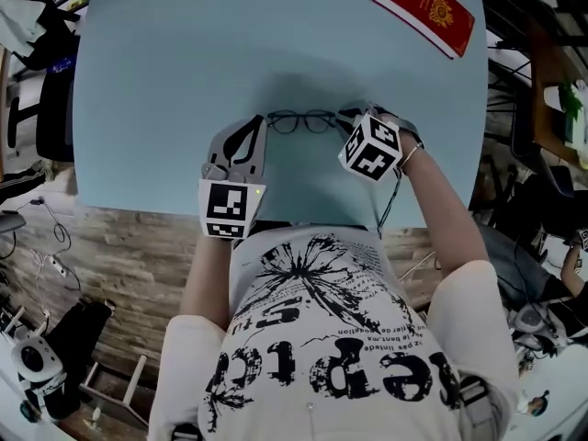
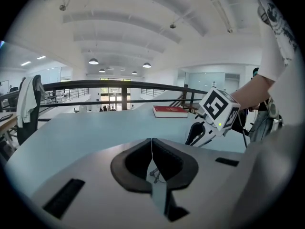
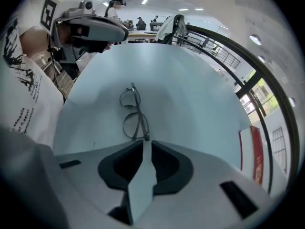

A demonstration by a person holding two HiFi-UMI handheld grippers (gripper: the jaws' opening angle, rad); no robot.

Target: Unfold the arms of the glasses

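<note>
An open office hall with a white ribbed ceiling and a dark railing lies beyond a pale blue surface [image 1: 165, 81]. A red book [image 1: 424, 9] sits at the far corner of the surface. The glasses [image 1: 299, 120] lie flat on the surface, arms folded, well apart from the red book and closer to the person's edge.

The right hand-held gripper [image 3: 144, 143] is at the end of the glasses nearer the red book. Its jaws are closed on the hinge corner there.

The left hand-held gripper [image 2: 151, 144] is at the end farther from the red book, with its jaws pressed together. A small piece of metal frame shows in the gap just behind its tips, but it is unclear whether that piece is pinched.
</note>
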